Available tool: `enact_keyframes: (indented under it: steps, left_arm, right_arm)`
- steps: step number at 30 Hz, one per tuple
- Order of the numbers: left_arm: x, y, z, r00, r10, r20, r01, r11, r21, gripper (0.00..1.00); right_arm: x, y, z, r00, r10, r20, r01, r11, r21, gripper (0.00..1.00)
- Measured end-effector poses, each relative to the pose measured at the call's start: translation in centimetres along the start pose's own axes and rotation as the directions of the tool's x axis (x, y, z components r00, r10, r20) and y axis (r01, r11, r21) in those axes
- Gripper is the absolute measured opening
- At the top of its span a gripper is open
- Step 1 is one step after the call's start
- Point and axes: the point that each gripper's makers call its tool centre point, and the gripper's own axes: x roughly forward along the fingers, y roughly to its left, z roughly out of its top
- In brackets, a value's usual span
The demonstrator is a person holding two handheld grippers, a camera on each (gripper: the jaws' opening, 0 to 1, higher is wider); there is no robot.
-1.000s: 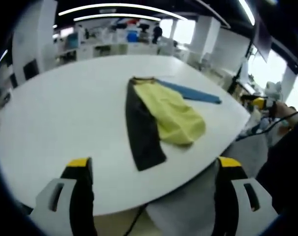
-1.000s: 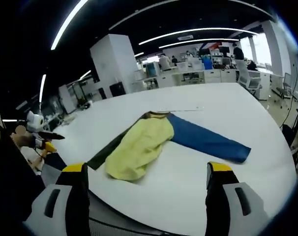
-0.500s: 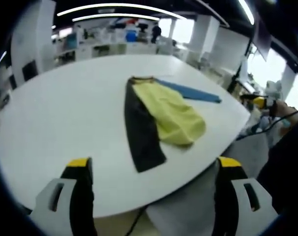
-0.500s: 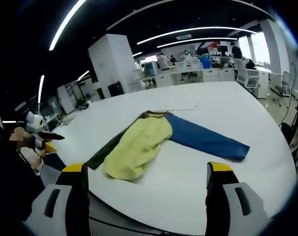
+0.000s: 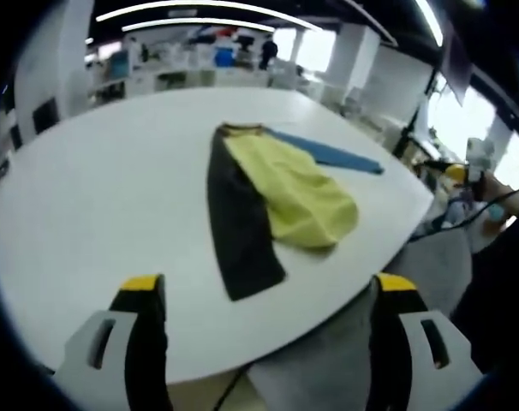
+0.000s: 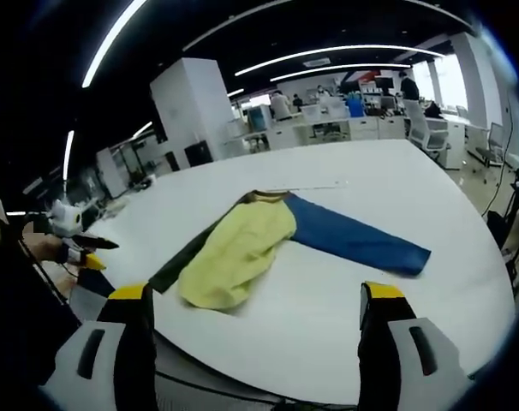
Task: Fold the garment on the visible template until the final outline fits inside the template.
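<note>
Left gripper point(image 5: 264, 338) gaping, empty, short of the table point(image 5: 88, 188). Garment point(image 6: 242, 248) flat mid-table: dark sleeve, yellow body, blue sleeve; template perhaps the faint line beyond. Right gripper point(image 6: 255, 342) likewise agape. Best to pinch each sleeve end, fold inward squarely.

The garment point(image 6: 268, 244) is three plain colours with no print: a pale yellow body, a bright blue sleeve point(image 6: 354, 242) on the right, and a dark, near-black sleeve point(image 5: 238, 227) on the left. It lies on a plain white table point(image 6: 396, 325). Both grippers' jaws are black with yellow tips.
</note>
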Motion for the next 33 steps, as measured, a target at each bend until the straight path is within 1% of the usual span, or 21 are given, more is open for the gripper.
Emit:
enact_keyframes:
  steps: [7,13,15,19,25,27,29,33]
  left_arm:
    - [1.9,1.6,-1.5,1.0,0.005,-0.019,-0.005,1.0,-0.011,0.84]
    - [3.1,2.4,-2.6,1.0,0.0,-0.03,-0.002,0.999,-0.043,0.74]
    - [3.5,2.5,-2.9,0.999,-0.001,-0.037,-0.001,0.999,-0.041,0.7]
    - [4.0,3.0,-3.2,0.999,0.011,-0.032,-0.012,0.999,-0.034,0.61]
    - [5.1,3.5,-3.5,0.999,0.012,-0.035,-0.013,0.999,-0.04,0.53]
    - [5.5,3.6,-3.7,0.999,0.008,-0.036,-0.01,0.999,-0.053,0.5]
    - [6.4,4.2,-4.3,0.999,0.011,-0.039,-0.014,0.998,-0.067,0.47]
    - [7.2,4.6,-4.9,0.999,0.013,-0.051,-0.017,0.996,-0.084,0.41]
  right_arm:
    - [-0.2,-0.2,-0.2,1.0,-0.011,-0.007,0.011,1.0,0.007,1.0]
    - [-0.1,-0.1,-0.1,1.0,-0.017,-0.002,0.017,1.0,0.011,1.0]
    - [0.0,-0.1,-0.1,1.0,-0.018,-0.005,0.018,1.0,0.01,1.0]
    - [0.0,-0.1,-0.4,1.0,-0.022,-0.013,0.023,1.0,0.01,1.0]
    - [0.1,-0.1,-0.5,0.999,-0.029,-0.015,0.029,0.999,0.019,1.0]
    - [0.2,-0.2,-0.6,0.999,-0.031,-0.015,0.031,0.999,0.02,1.0]
    - [0.2,-0.2,-0.6,0.999,-0.033,-0.017,0.033,0.999,0.022,1.0]
    - [0.3,-0.2,-0.6,0.999,-0.036,-0.021,0.037,0.999,0.023,1.0]
